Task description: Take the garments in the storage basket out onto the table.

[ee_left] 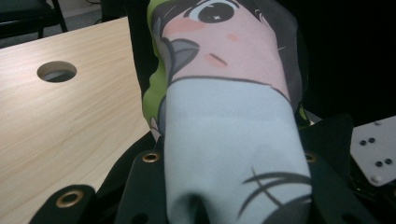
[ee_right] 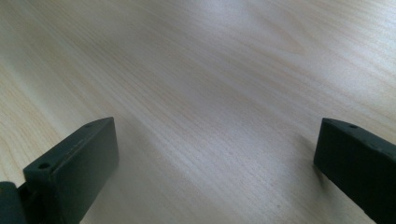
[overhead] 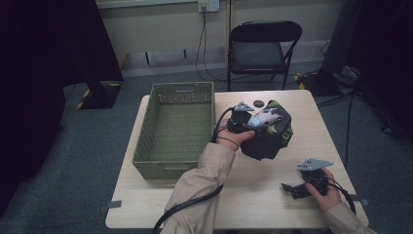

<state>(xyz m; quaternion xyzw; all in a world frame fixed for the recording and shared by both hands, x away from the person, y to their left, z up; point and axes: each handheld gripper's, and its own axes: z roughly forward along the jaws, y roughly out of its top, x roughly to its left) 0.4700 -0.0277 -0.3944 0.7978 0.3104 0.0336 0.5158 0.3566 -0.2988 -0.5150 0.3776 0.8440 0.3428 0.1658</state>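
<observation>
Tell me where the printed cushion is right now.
In the high view the cushion sits right of centre on the table, just right of the green basket, gripped by the left hand-held gripper.

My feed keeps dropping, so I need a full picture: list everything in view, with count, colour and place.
printed cloth bag: one, black with a cartoon print, table centre, held in the left claw
basket: one, green woven, table's left half
table: one, light wood, round hole near its far edge
folding chair: one, black, behind the table
wall socket: one, white, cable hanging down
left claw: shut on the bag
right claw: open, low over the table's near right corner
</observation>
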